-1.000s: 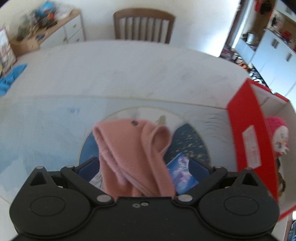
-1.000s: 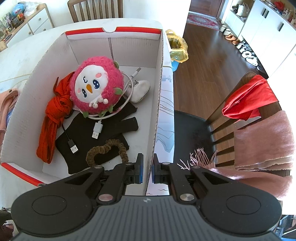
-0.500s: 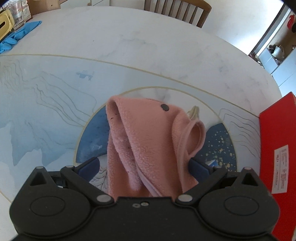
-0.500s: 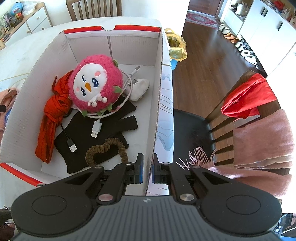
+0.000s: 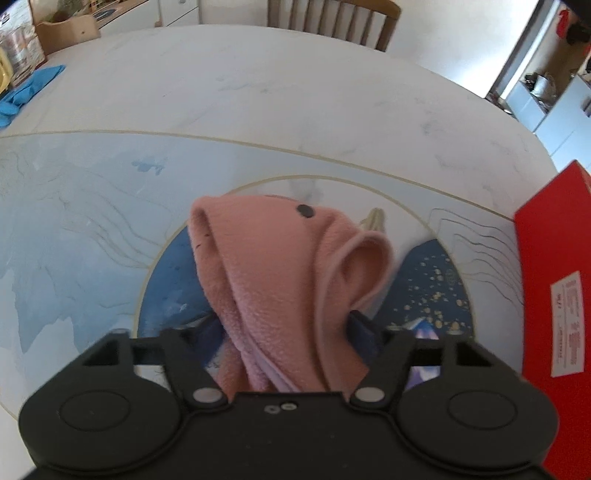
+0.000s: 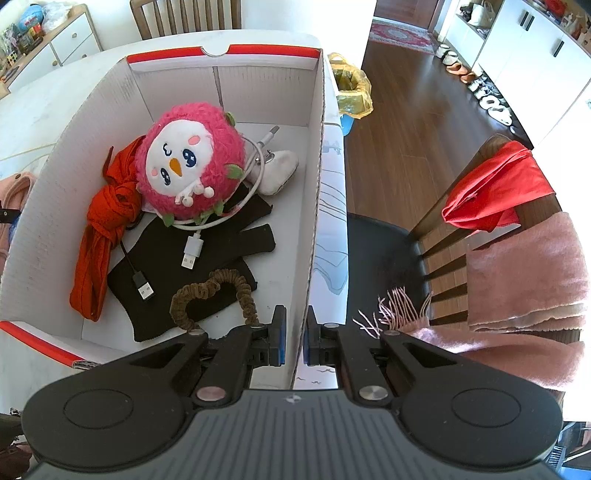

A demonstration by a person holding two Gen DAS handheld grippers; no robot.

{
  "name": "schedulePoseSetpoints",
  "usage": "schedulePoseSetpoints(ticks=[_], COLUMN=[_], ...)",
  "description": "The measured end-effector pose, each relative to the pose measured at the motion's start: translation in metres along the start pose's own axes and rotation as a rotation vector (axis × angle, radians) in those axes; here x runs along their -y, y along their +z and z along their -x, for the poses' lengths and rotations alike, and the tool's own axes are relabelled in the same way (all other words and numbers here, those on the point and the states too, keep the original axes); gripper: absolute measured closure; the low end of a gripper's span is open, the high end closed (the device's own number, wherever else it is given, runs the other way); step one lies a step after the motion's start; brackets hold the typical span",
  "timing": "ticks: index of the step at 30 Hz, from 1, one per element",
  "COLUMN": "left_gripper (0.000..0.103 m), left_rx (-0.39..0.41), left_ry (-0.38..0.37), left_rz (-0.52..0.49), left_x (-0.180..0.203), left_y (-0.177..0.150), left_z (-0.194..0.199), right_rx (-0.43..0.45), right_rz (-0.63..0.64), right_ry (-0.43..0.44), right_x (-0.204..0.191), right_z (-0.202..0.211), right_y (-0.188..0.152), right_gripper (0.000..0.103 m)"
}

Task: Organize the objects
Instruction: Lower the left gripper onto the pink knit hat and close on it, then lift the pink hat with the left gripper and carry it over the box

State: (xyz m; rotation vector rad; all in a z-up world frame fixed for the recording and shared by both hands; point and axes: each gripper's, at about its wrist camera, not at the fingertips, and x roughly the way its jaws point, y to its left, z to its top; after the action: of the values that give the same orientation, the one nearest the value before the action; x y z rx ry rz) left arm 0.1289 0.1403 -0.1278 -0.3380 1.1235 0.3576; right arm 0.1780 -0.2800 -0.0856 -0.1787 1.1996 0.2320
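A pink fleece cloth [image 5: 273, 266] lies bunched on the round blue print of the table mat [image 5: 74, 206]. My left gripper [image 5: 286, 328] points down over it, and its jaws are closing with both pads against the sides of the bunched cloth. The red-and-white box [image 5: 554, 258] stands just right of it. In the right wrist view my right gripper [image 6: 295, 339] is shut on the box's right wall [image 6: 317, 184]. Inside lie a pink plush toy [image 6: 188, 166], a red scarf [image 6: 103, 229], black gloves [image 6: 207, 266], a brown scrunchie [image 6: 214, 291] and a white cable [image 6: 192, 254].
A blue cloth [image 5: 29, 92] lies at the table's far left and a wooden chair [image 5: 332, 18] stands behind the table. Right of the box a second chair carries a red cloth [image 6: 495, 188] and a pink fringed scarf [image 6: 524, 273]. A yellow-lined bin [image 6: 351, 88] stands on the wooden floor.
My left gripper has sunk closer to the pink cloth and its jaws have narrowed from wide apart to the cloth's sides. The right gripper and the box have not moved.
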Motion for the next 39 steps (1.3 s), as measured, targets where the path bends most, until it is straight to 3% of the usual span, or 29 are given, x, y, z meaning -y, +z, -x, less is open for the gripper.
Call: schedulePoseSetpoints(ticks=[5,8,18,29,39], left_gripper=[0.070,0.077,0.080,0.082,0.082], left_rx=[0.010,0.017,0.055,0.154,0.206], left_ry=[-0.018,-0.019,-0.041,-0.159,-0.279], left_rz=[-0.023,-0.037,-0.119,-0.154,-0.266], left_x=[0.004,0.006,0.022,0.046,0.096], left_y=[-0.001,0.001,0.006,0.013,0.029], left_z=[0.009,0.017,0.062,0.125,0.176], right_rx=[0.001,0.002,0.009,0.009,0.010], right_rz=[-0.001,-0.002,-0.010,-0.011,-0.011], right_ry=[0.001,0.003,0.012,0.013,0.014], right_x=[0.000,0.000,0.001,0.001,0.001], right_z=[0.000,-0.001,-0.001,-0.001,-0.001], right_y=[-0.001,-0.001,0.000,0.000,-0.001], right_gripper=[0.095,0.095,0.095,0.095,0.095])
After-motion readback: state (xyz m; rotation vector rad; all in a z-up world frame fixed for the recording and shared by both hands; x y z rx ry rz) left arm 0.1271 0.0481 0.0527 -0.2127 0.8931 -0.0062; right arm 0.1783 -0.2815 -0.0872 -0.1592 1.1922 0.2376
